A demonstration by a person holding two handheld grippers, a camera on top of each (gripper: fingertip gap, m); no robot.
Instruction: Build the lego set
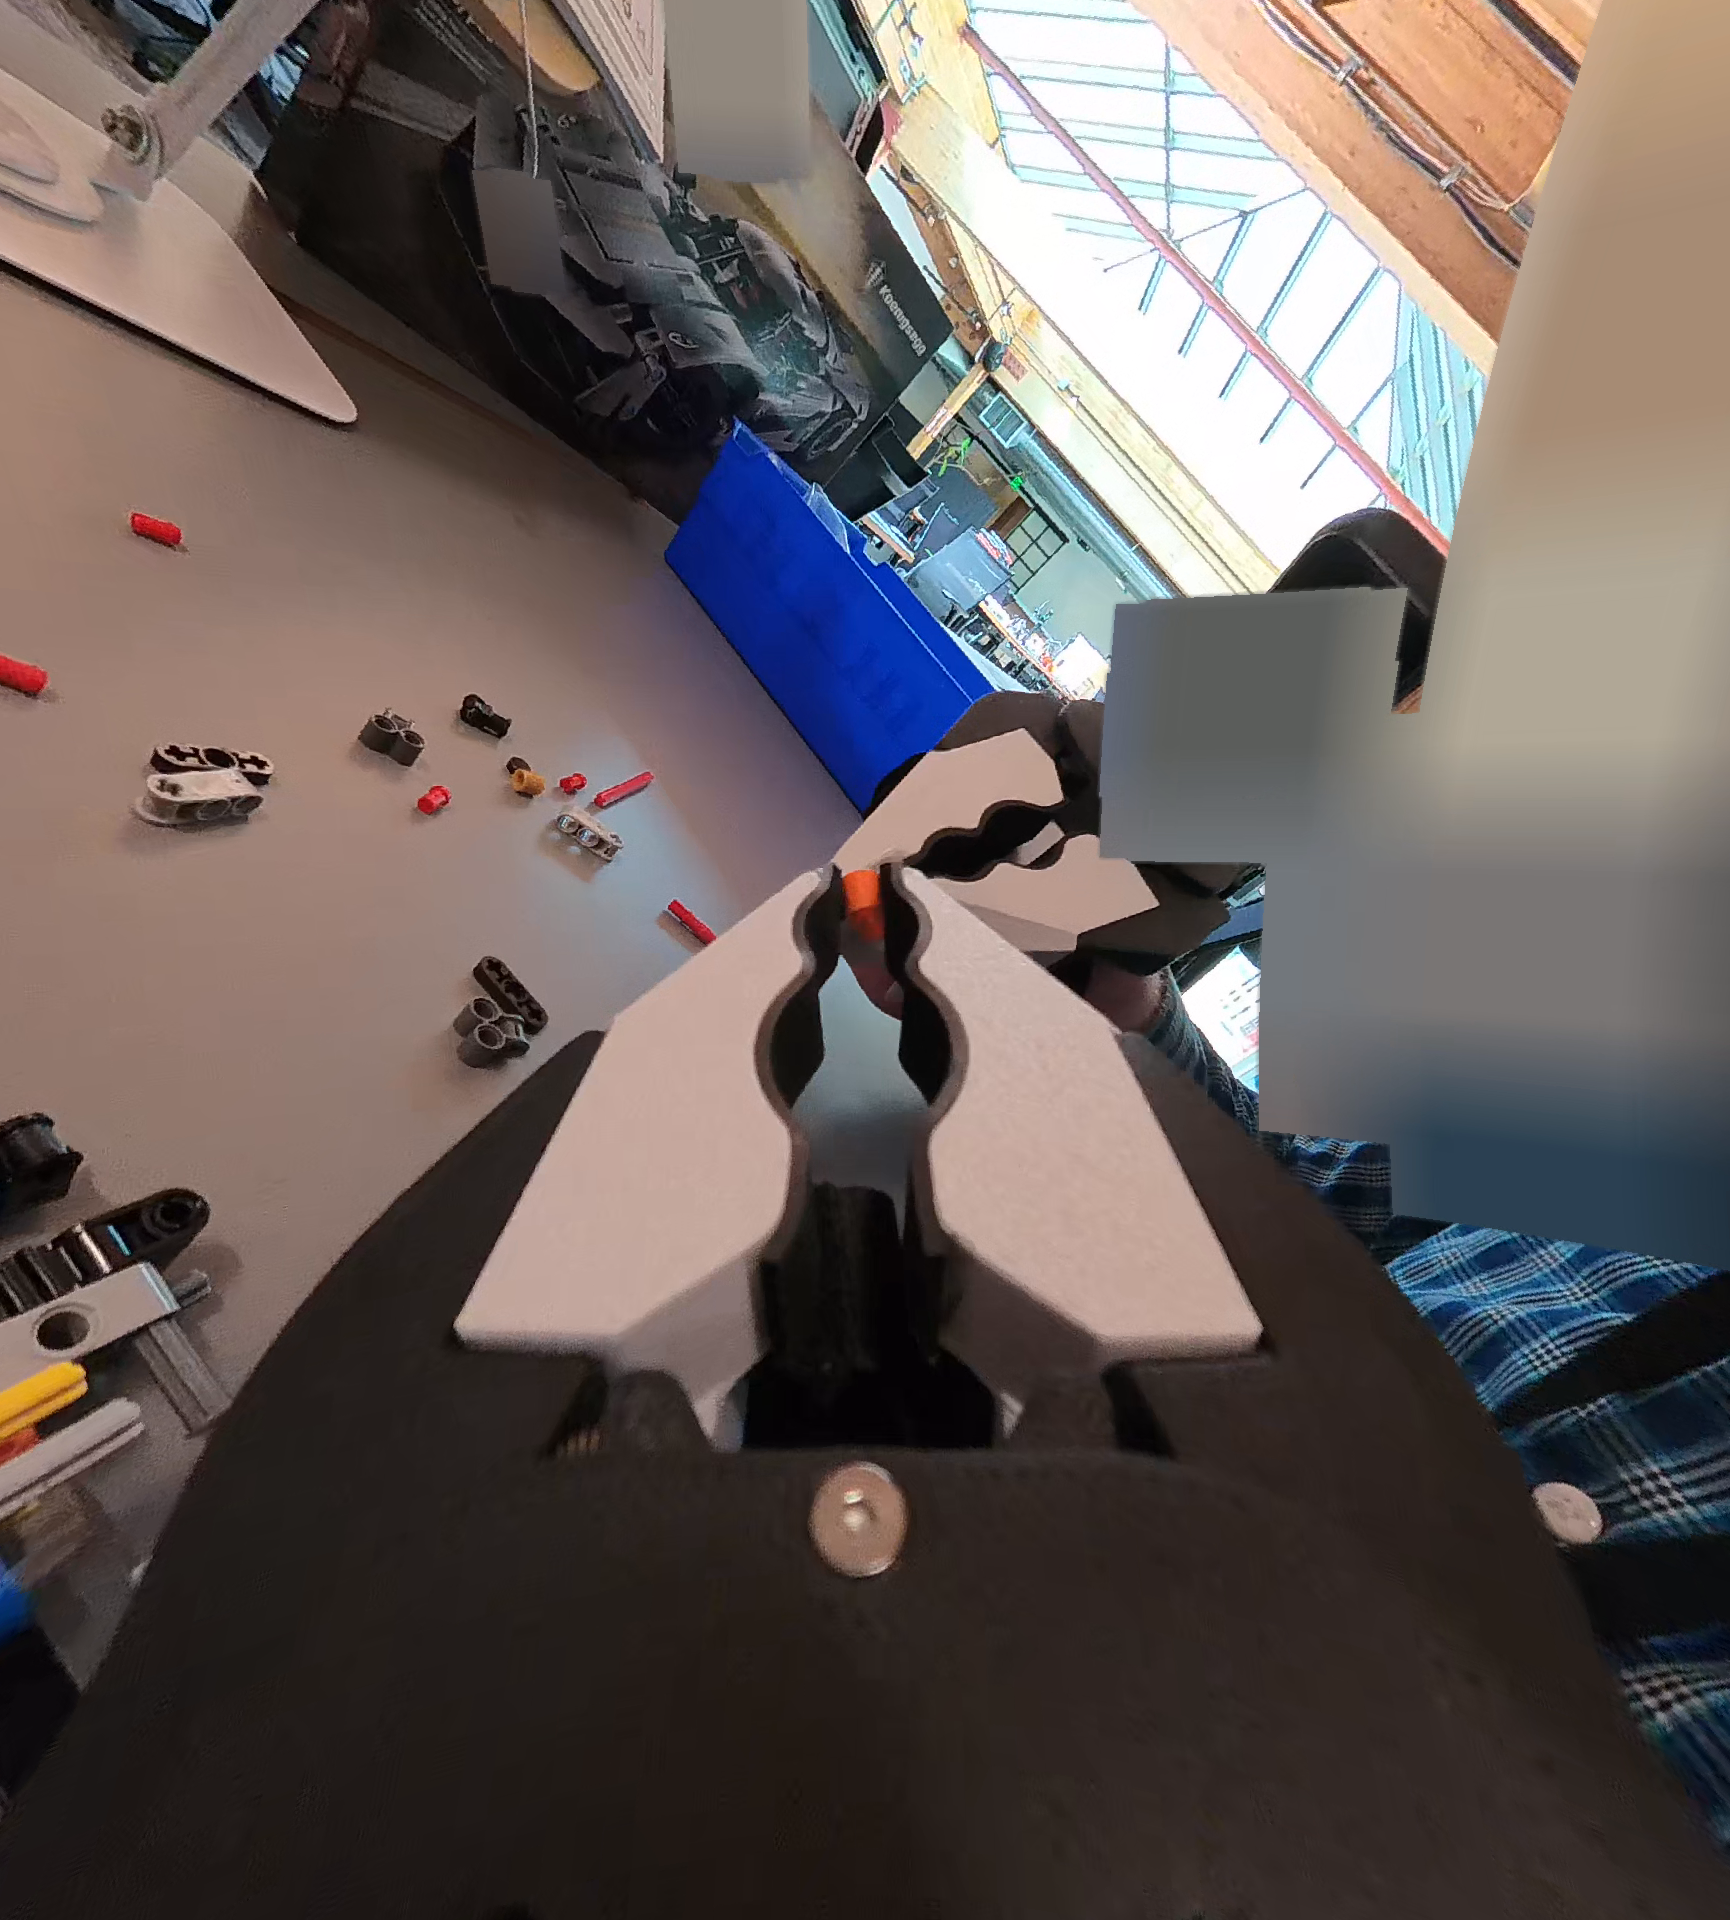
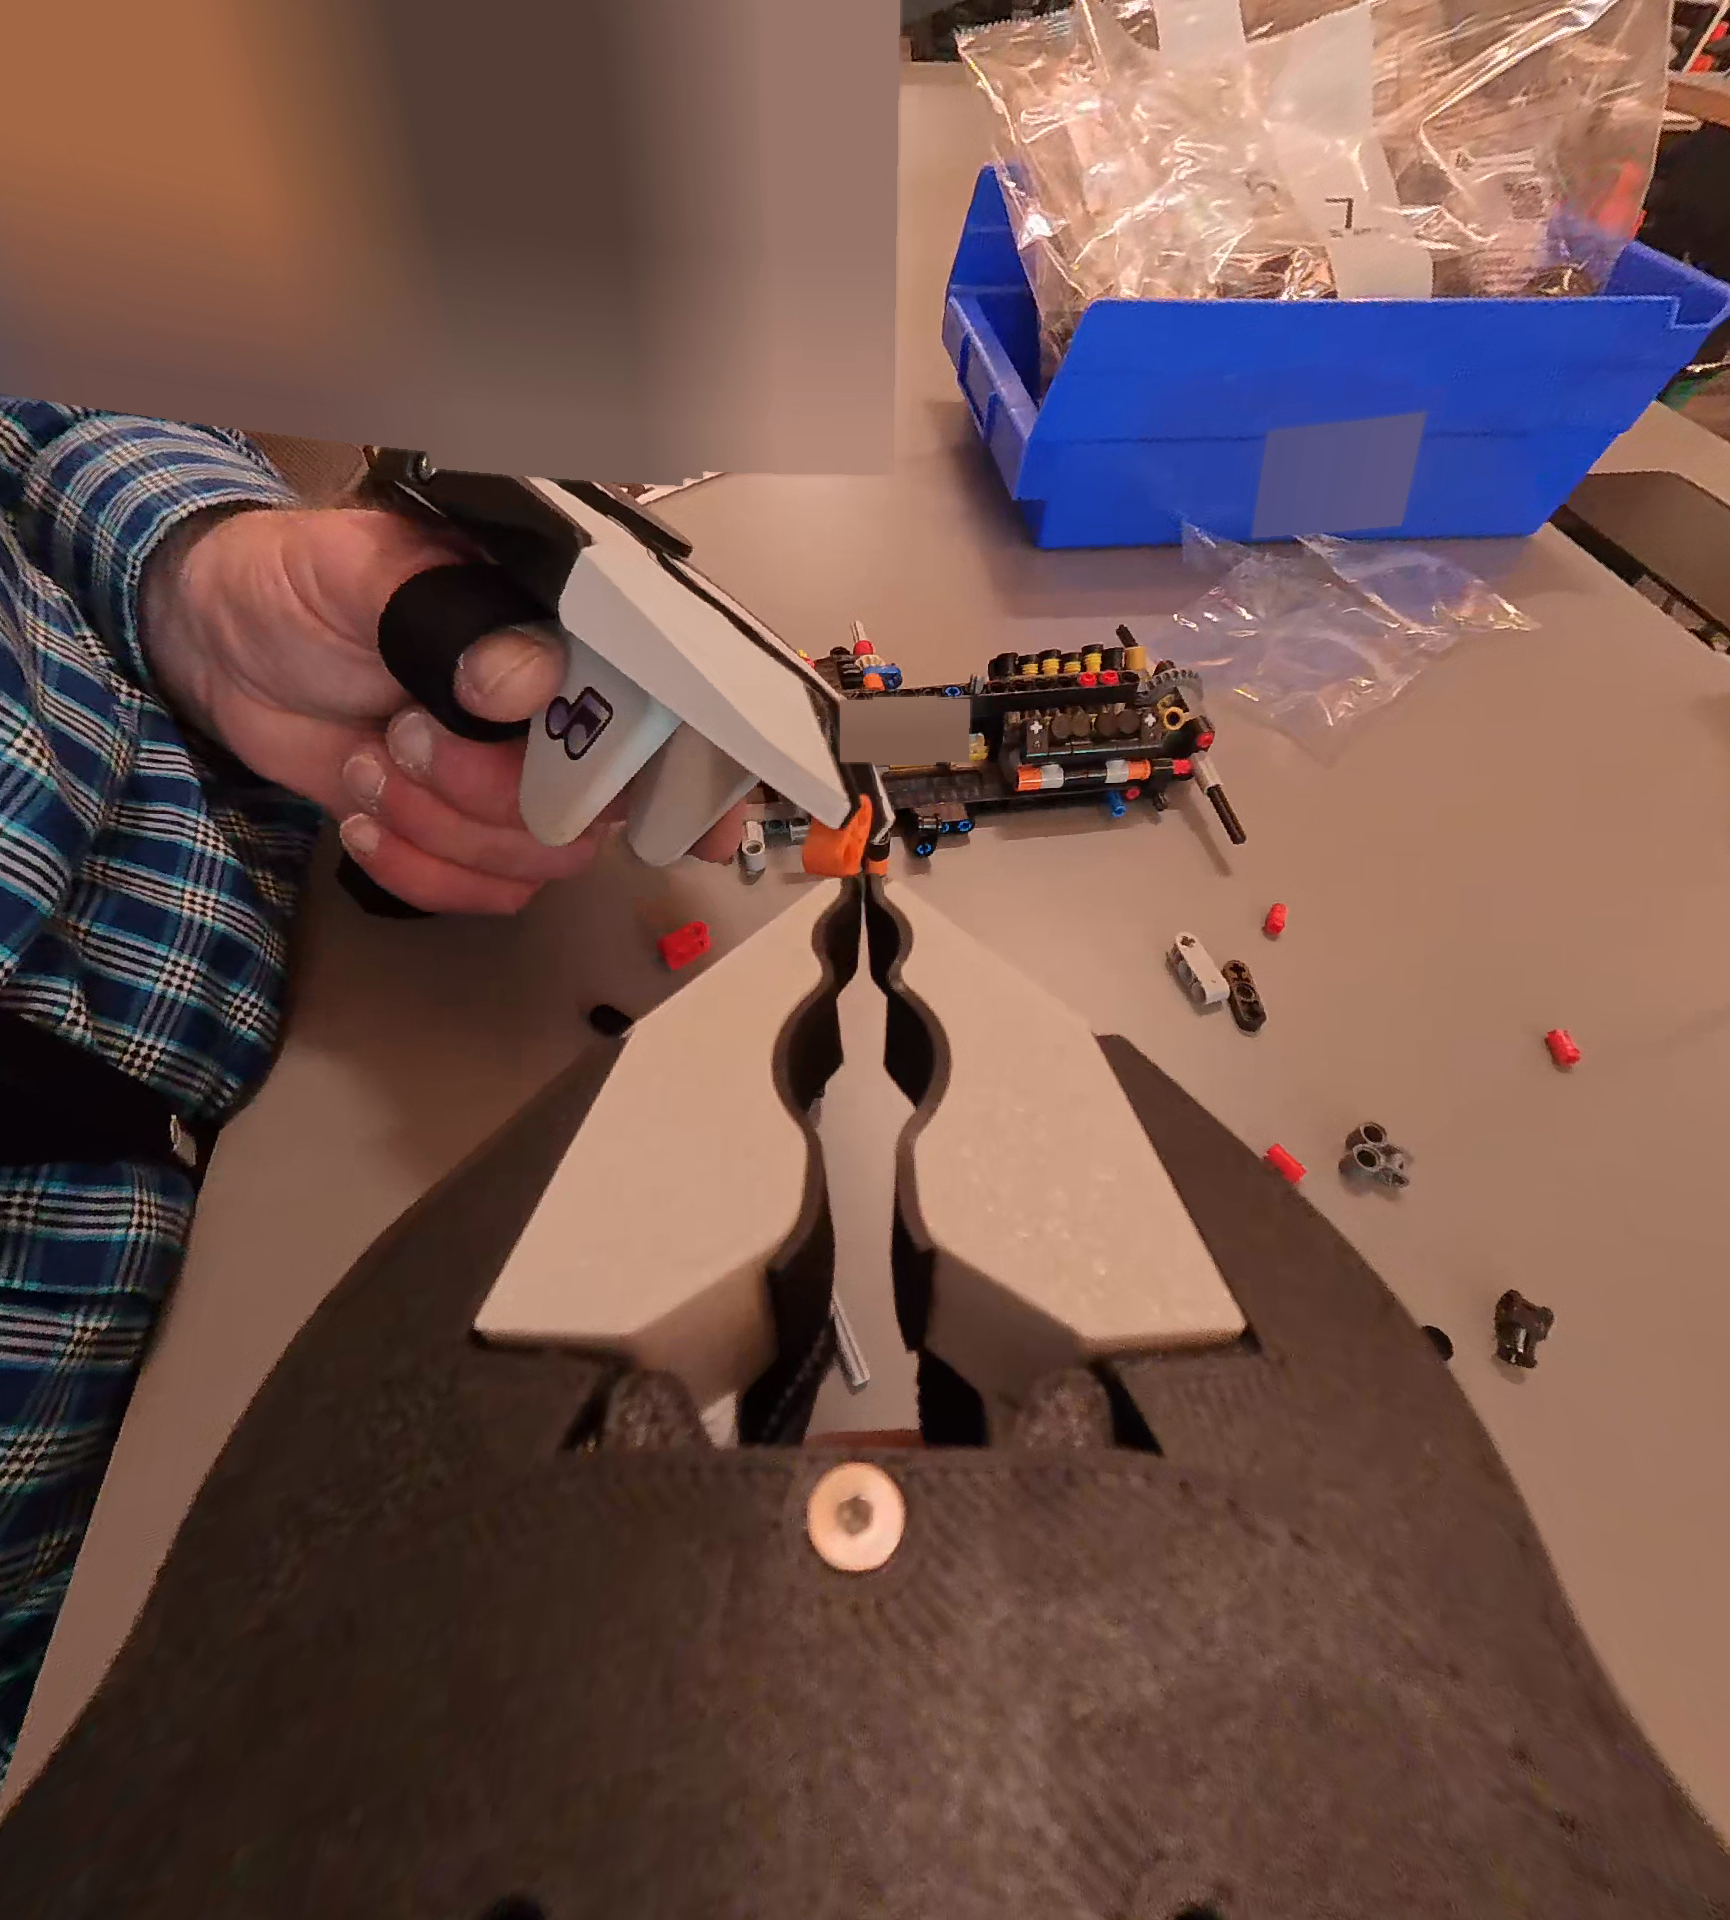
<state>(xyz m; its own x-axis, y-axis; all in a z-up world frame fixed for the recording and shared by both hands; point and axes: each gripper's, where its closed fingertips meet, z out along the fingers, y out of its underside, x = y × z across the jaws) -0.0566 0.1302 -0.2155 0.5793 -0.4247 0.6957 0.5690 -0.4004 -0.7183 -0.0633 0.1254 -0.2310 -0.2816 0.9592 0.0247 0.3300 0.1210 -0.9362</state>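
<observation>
Two hand-held grippers meet tip to tip above the counter (image 2: 1463, 831); the left hand-held gripper (image 1: 861, 914) pinches an orange piece (image 2: 837, 844) — the right hand-held gripper (image 2: 863, 902), nearly closed, grips its lower end; the half-built model (image 2: 1048, 738) lies just beyond.

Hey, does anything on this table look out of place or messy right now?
Nothing looks damaged. Small red pins and grey connectors lie scattered loose on the table, and an empty clear bag lies crumpled outside the blue bin.
</observation>
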